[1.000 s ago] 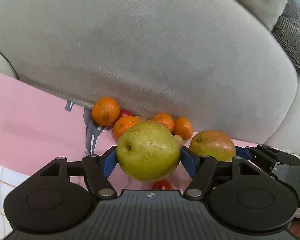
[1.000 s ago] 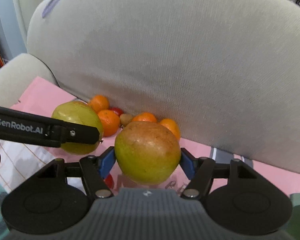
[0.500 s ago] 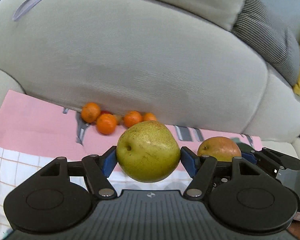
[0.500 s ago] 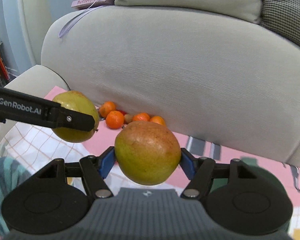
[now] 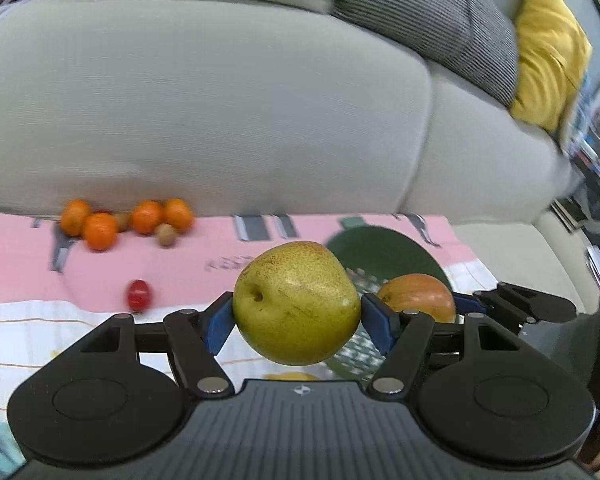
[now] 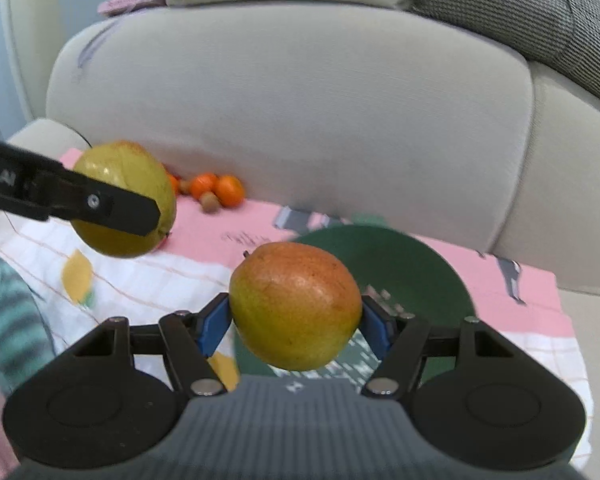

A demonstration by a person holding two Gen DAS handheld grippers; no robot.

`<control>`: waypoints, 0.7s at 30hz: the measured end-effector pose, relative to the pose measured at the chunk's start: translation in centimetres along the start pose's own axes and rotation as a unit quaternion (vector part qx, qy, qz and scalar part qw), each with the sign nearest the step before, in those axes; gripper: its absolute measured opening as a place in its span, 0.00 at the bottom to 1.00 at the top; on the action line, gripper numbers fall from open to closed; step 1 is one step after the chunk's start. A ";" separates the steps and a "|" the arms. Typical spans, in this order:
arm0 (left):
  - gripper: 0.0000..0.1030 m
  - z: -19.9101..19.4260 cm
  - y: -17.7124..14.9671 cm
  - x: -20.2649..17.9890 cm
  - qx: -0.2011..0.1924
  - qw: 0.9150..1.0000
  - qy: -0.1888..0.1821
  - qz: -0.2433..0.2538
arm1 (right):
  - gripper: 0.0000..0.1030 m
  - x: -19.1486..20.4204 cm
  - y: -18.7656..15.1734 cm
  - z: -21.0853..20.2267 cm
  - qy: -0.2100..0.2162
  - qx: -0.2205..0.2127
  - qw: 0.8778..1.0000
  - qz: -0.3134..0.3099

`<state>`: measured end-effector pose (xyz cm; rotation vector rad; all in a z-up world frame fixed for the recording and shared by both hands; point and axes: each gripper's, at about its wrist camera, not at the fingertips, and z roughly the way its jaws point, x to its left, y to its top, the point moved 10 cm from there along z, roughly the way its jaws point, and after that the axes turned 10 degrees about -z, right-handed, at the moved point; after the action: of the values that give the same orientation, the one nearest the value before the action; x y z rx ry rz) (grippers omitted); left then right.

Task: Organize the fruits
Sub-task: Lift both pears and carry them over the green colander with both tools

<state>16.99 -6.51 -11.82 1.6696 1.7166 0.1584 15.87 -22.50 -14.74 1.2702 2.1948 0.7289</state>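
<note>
My left gripper [image 5: 297, 322] is shut on a yellow-green pear [image 5: 296, 306], held in the air above the sofa seat. The same pear [image 6: 126, 200] shows at the left of the right wrist view, partly behind a black finger. A red-orange pear [image 6: 296, 312] sits clamped between the blue pads of my right gripper [image 6: 296, 322], and it also shows as the reddish pear [image 5: 418, 296] to the right in the left wrist view. A dark green bowl [image 6: 412, 268] lies just behind and below the red-orange pear. Several oranges [image 5: 100, 230] and a kiwi [image 5: 166, 235] rest against the sofa back.
A pink and white checked cloth [image 5: 20, 272] covers the grey sofa seat. A small red tomato [image 5: 139, 295] lies alone on it. A grey cushion [image 5: 432, 20] and a yellow cushion [image 5: 548, 56] sit on top of the sofa back. A striped sleeve [image 6: 8, 312] shows at lower left.
Both grippers have pulled back and up from the sofa back with their pears. The oranges now look smaller and farther off, and the green bowl has come into view.
</note>
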 end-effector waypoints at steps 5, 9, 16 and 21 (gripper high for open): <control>0.75 2.6 -1.5 -2.7 0.031 0.999 -0.002 0.036 | 0.64 -2.5 -2.3 0.5 -0.008 0.025 1.000 -0.009; 0.75 4.6 -2.4 -4.1 0.056 0.996 0.003 0.064 | 0.64 -3.7 -3.4 1.4 -0.014 0.041 0.999 -0.020; 0.75 8.0 -4.1 -5.4 0.103 0.987 0.027 0.118 | 0.64 -3.4 -4.7 3.7 0.003 0.078 0.994 -0.077; 0.75 9.9 -5.1 -5.2 0.133 0.979 0.052 0.144 | 0.64 -2.9 -5.2 5.4 0.026 0.102 0.989 -0.103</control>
<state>17.85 -15.85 -19.70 2.1409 1.6167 0.1586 17.49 -26.19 -21.71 1.1062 2.4488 0.4698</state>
